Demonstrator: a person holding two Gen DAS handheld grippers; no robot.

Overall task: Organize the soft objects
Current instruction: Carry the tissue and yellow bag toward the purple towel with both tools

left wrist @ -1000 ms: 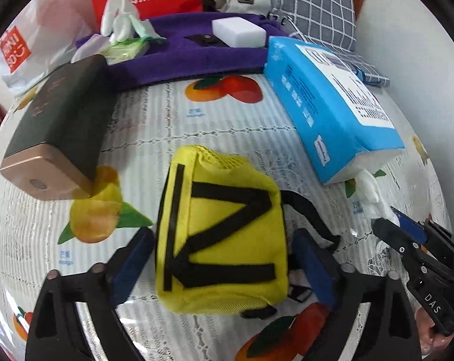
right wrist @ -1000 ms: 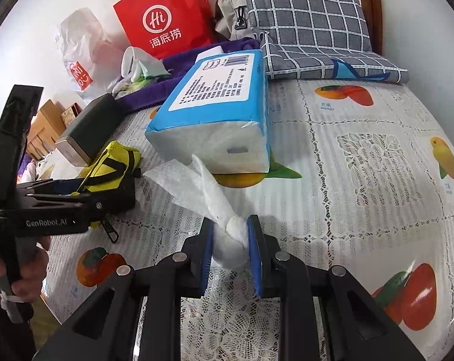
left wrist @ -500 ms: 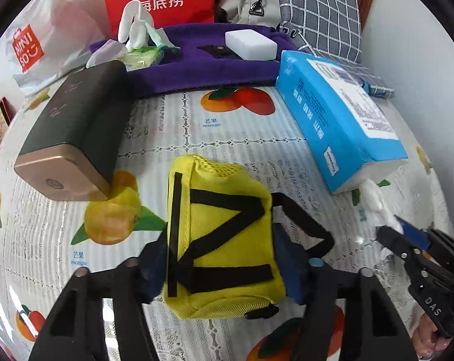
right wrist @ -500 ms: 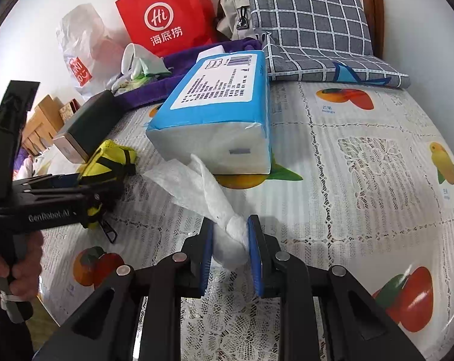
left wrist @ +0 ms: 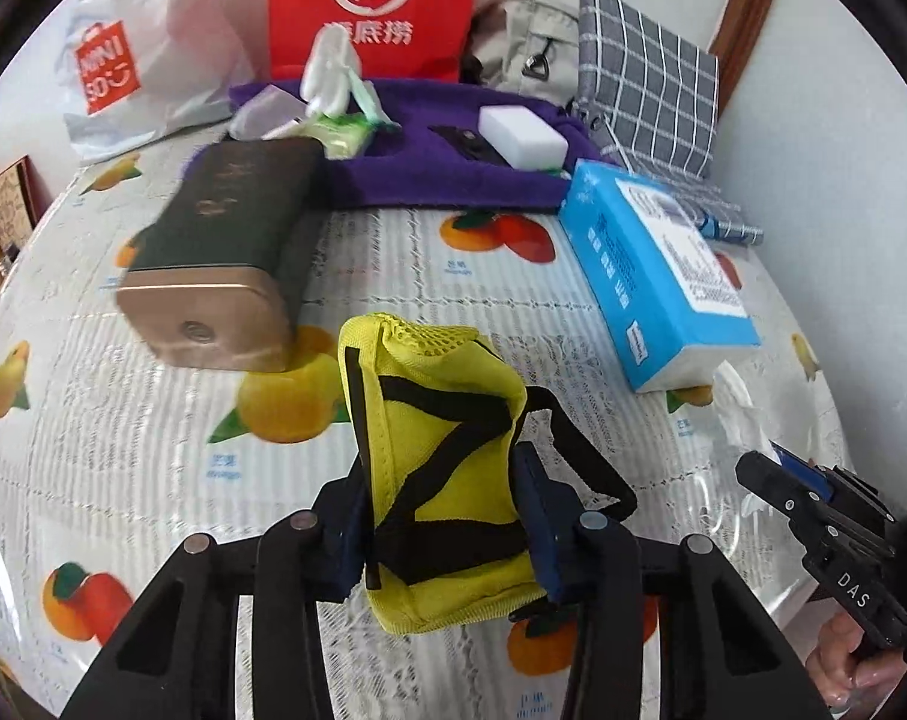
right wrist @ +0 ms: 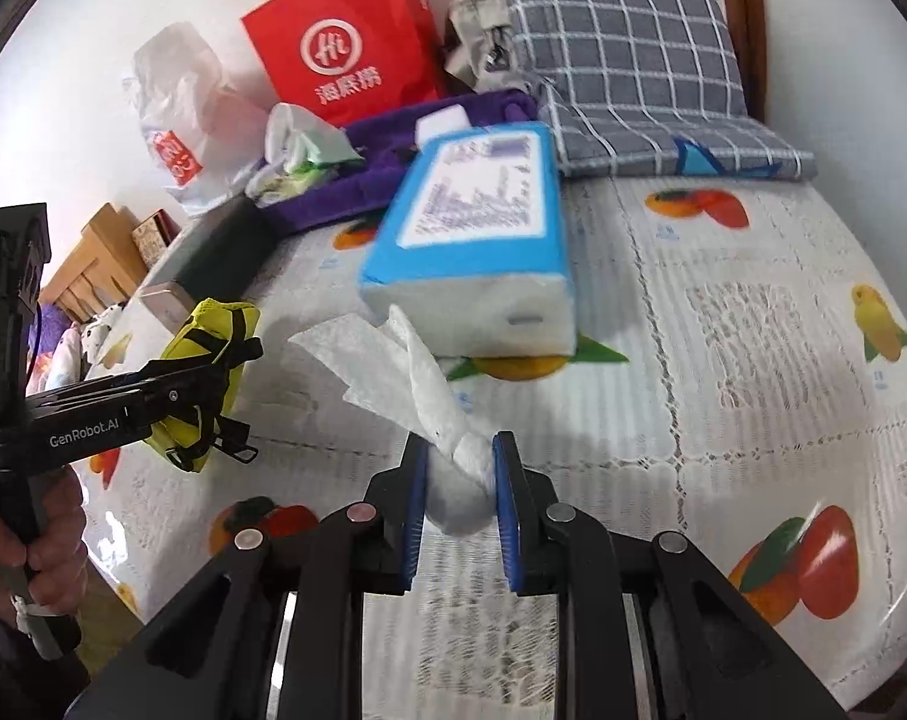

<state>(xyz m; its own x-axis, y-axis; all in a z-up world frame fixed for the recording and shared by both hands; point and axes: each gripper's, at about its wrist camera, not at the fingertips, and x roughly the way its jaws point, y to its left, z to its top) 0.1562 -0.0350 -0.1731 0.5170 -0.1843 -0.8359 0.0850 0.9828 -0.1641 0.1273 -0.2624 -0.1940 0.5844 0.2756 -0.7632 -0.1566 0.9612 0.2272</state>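
The left gripper [left wrist: 447, 516] is closing on the yellow pouch [left wrist: 441, 480], low in the frame's middle, its pads pressed into the pouch's sides. The right gripper [right wrist: 458, 480] clamps a crumpled tissue [right wrist: 447, 414], drawn from the open end of the blue tissue pack [right wrist: 471, 228] at the frame's centre. The patterned tablecloth [right wrist: 753, 360] lies bare at right, up to the table's edge.

White walls [left wrist: 801, 90], brown wooden door frame [left wrist: 747, 0], fruit-print tablecloth [right wrist: 753, 312], wooden furniture [right wrist: 93, 258] at left, daylight.
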